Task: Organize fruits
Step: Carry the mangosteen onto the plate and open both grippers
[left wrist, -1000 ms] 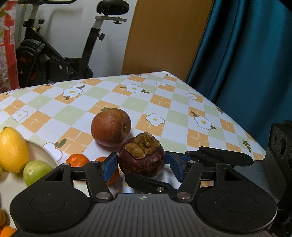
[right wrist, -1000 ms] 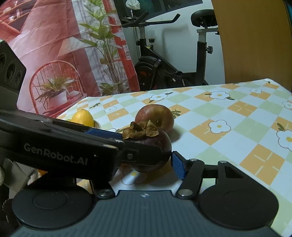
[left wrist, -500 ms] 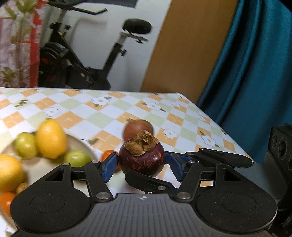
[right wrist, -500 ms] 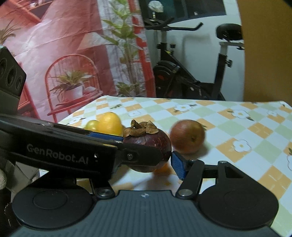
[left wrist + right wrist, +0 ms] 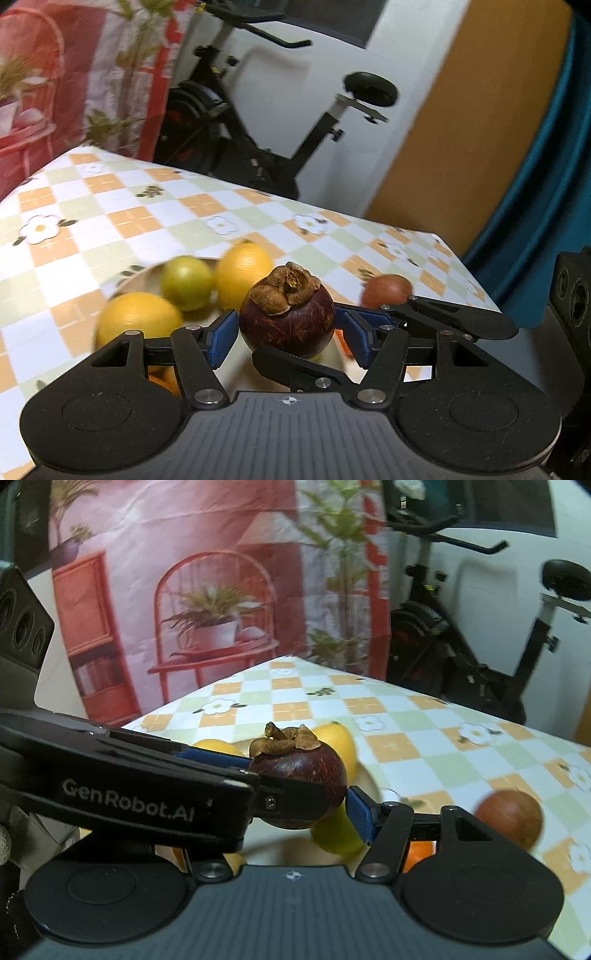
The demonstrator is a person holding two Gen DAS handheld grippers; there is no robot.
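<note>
A dark purple mangosteen [image 5: 288, 325] with a dry brown cap hangs in the air over the white plate [image 5: 140, 275]. My left gripper [image 5: 288, 339] is shut on it, its blue pads pressing both sides. My right gripper [image 5: 295, 812] grips the same mangosteen [image 5: 299, 786] crosswise; its right blue pad touches the fruit, and the left gripper's black body hides its left pad. The plate holds a lemon [image 5: 242, 273], a lime [image 5: 186, 282] and a large yellow fruit [image 5: 138, 325]. A reddish-brown round fruit [image 5: 386, 291] lies on the tablecloth to the right.
The table carries a checked orange, green and white cloth [image 5: 92, 221] with flowers. A small orange [image 5: 417, 853] lies beside the plate near the reddish fruit [image 5: 508, 819]. Behind the table stand an exercise bike [image 5: 258, 122], a red printed backdrop and a teal curtain [image 5: 535, 221].
Both grippers have carried the mangosteen leftward, from beside the reddish-brown fruit to above the plate. The grip on it has not changed.
</note>
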